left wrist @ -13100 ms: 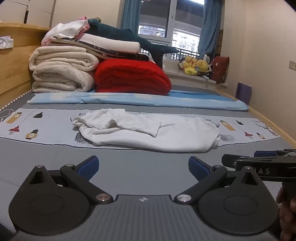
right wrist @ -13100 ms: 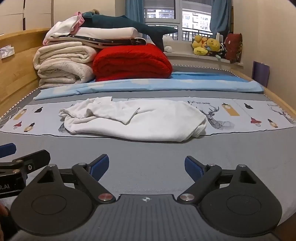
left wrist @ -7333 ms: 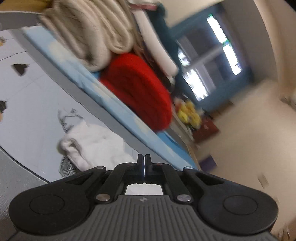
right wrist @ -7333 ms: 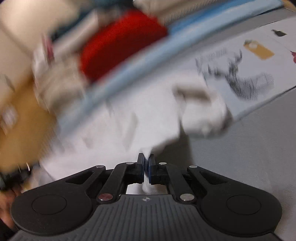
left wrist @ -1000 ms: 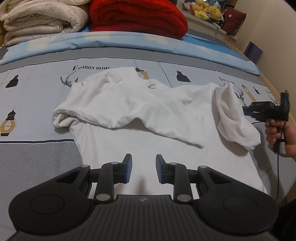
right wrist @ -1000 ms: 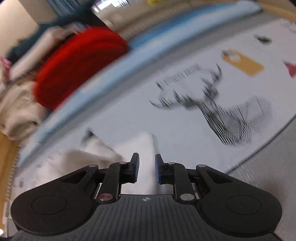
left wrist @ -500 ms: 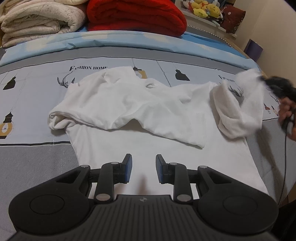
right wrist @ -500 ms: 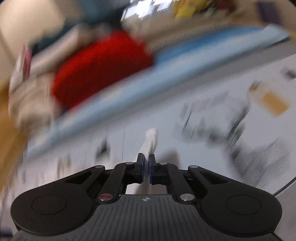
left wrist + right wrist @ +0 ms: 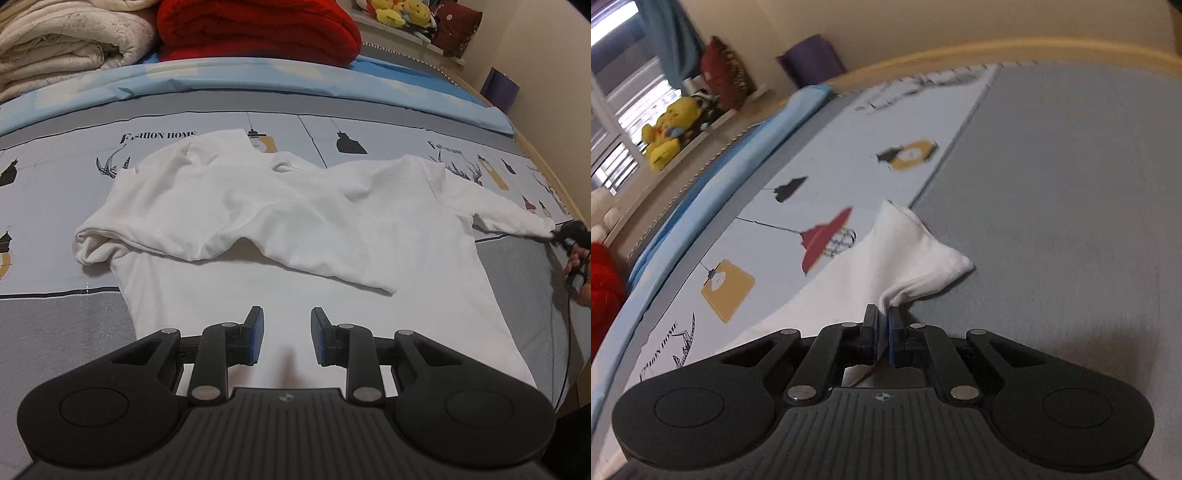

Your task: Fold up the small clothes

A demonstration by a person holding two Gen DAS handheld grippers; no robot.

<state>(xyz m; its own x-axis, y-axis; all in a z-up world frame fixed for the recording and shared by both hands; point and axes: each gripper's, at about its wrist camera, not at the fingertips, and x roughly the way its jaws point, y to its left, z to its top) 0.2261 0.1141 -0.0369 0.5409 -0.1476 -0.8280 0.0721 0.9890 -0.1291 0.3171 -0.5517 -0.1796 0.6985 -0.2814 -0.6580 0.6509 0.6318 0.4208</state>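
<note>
A white long-sleeved shirt (image 9: pixel 280 229) lies spread on the bed, its left sleeve folded across the chest. My left gripper (image 9: pixel 286 334) hovers open over the shirt's lower hem, nothing between its blue pads. The right sleeve (image 9: pixel 509 216) is stretched out to the right, and its cuff (image 9: pixel 916 254) is pinched by my right gripper (image 9: pixel 882 332), which is shut on it. In the left wrist view that right gripper (image 9: pixel 567 232) shows at the far right edge, with a hand behind it.
The printed grey and pale blue bedsheet (image 9: pixel 44 325) covers the bed. Folded cream quilts (image 9: pixel 70 48) and a red blanket (image 9: pixel 258 29) are stacked at the back. Plush toys (image 9: pixel 665 136) sit on the window ledge. The wooden bed edge (image 9: pixel 1034 48) runs along the right side.
The right gripper closed on the right sleeve's cuff and pulled it out to the right, so the sleeve now lies straight. The left gripper stayed where it was.
</note>
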